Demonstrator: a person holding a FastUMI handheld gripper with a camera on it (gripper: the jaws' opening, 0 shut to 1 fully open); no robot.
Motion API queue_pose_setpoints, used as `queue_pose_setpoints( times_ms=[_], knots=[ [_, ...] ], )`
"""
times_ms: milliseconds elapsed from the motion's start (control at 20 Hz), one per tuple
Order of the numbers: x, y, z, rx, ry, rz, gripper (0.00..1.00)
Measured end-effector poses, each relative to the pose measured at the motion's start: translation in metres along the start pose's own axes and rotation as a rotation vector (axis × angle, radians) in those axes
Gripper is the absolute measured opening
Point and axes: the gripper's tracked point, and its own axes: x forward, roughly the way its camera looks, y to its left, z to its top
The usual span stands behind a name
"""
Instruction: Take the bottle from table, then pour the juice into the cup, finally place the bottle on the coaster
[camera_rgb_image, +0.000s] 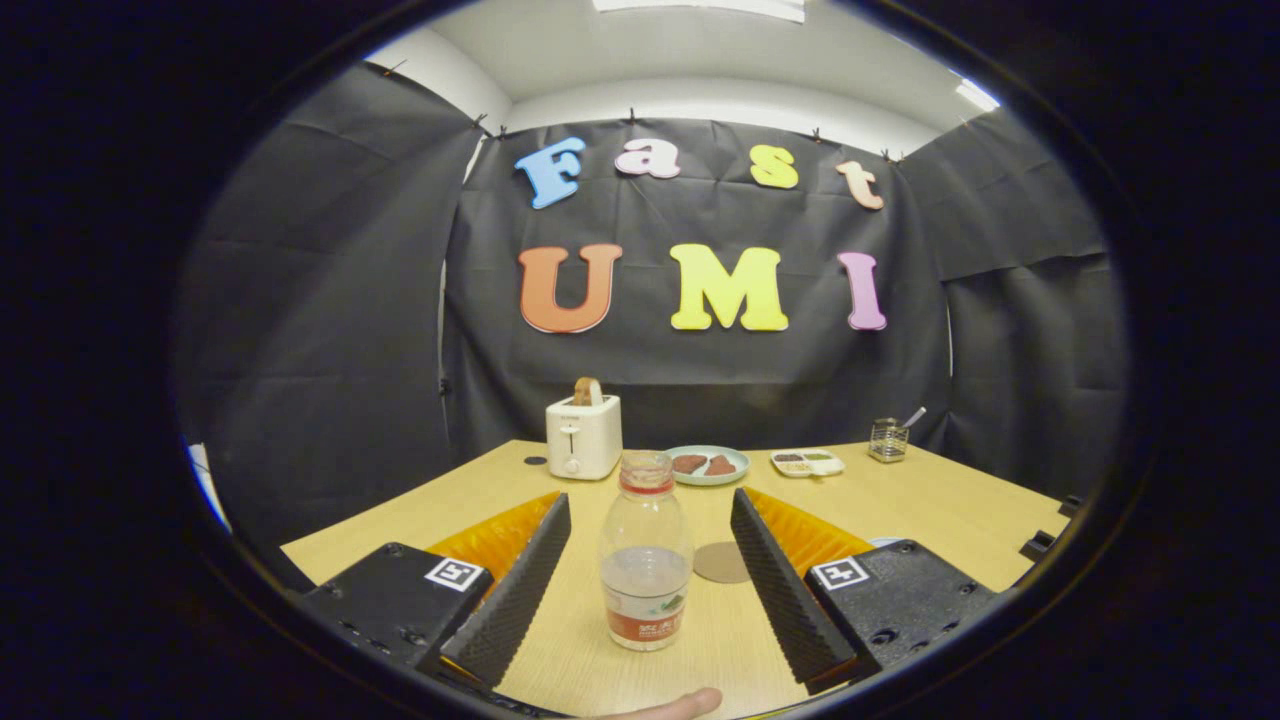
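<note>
A: Where is the gripper (648, 590) just now?

B: Its two ridged fingers (510, 590) stand wide apart, holding nothing; the clear plastic bottle with the red neck ring and red-and-white label (646, 550) stands on the pale wooden table (950, 510) in the gap between them, touching neither pad.

A: So which way does the bottle lie from the tool?

B: Straight ahead and centred, about level with the finger pads; its long axis is upright, mouth open at the top, a little pale liquid sitting low in the body; as I judge it, the fingers need only close square across the body, near the label.

A: And the rest of the task's things?

B: The round brown coaster (722, 562) lies flat just behind the bottle, nearer the right finger, partly hidden by it; I cannot pick out the cup with any certainty.

A: Beyond that?

B: A white toaster with a slice of bread standing in it (583, 436), a pale green plate with two brown pieces on it (708, 465), a small divided white dish (807, 462), and a small clear holder with a utensil in it (888, 439), all well apart from the bottle; a fingertip (680, 704) shows just below the fingers.
</note>
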Motion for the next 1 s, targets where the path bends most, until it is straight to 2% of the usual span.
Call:
queue_pose_setpoints(
  times_ms=[750, 850, 1000],
  knots=[
    [0.064, -0.004, -0.091, 0.005, 0.04, -0.172, 1.0],
    [0.06, -0.004, -0.088, 0.017, 0.036, -0.163, 0.79],
    [0.056, -0.004, -0.088, 0.071, 0.067, -0.154, 0.77]
  ],
)
